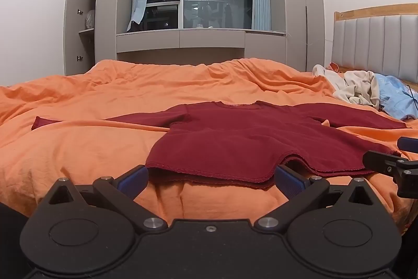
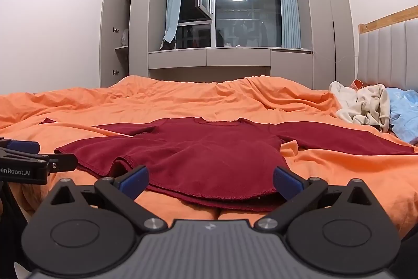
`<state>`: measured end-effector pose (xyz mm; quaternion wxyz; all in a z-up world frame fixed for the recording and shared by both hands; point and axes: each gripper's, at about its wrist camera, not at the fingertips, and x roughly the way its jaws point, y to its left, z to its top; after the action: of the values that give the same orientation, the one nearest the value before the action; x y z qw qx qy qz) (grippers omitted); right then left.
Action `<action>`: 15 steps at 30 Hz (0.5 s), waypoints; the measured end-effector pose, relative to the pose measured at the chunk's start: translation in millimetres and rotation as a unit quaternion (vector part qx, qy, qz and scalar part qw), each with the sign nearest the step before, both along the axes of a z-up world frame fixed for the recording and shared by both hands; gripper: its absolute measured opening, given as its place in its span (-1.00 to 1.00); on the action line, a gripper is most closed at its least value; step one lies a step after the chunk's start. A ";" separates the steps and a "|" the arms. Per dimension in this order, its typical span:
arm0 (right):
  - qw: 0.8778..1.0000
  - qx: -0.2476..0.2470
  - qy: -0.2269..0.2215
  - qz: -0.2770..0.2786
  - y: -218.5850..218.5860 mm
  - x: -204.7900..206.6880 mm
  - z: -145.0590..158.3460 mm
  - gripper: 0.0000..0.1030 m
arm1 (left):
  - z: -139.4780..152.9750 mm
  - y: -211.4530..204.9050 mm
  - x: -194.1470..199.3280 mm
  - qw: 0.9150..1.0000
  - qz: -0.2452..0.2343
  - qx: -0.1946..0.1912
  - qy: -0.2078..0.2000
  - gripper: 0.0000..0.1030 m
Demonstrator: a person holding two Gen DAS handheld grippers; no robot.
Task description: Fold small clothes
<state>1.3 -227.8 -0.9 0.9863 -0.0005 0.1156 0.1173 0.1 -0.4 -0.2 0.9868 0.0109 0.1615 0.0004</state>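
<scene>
A dark red shirt (image 1: 230, 137) lies spread flat on the orange bed cover (image 1: 78, 148), neckline away from the cameras, both long sleeves stretched out to the sides and the hem nearest the claws. The hem is slightly rumpled, with a small raised fold near its middle. The left claw (image 1: 210, 181) sits low at the near edge of the bed with its blue-padded fingers (image 1: 133, 181) spread wide, framing the left part of the hem and holding nothing. The right claw (image 2: 210, 181) is likewise spread wide and empty, its fingers (image 2: 287, 182) on either side of the right part of the hem. Each claw shows at the edge of the other's view, just beside the shirt's lower corners. At the far right of the bed, near the padded headboard (image 1: 378, 43), lies a heap of cream and light blue clothes (image 1: 365, 93), well apart from the shirt.
</scene>
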 end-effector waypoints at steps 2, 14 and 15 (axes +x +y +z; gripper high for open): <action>1.000 0.000 0.000 0.000 0.0 0.0 0.1 1.00 | 0.0 0.0 -0.1 1.000 0.000 0.000 0.000 0.99; 1.000 -0.001 0.002 0.000 0.6 -1.3 3.0 1.00 | 0.0 0.0 0.1 1.000 0.001 0.000 0.001 0.99; 1.000 -0.001 0.002 0.000 -1.3 1.1 -1.6 1.00 | 0.0 0.1 0.0 1.000 0.002 -0.001 0.001 0.99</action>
<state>2.5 -229.1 -2.5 0.9861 -0.0010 0.1174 0.1173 0.1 -0.2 -0.3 0.9867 0.0100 0.1622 0.0020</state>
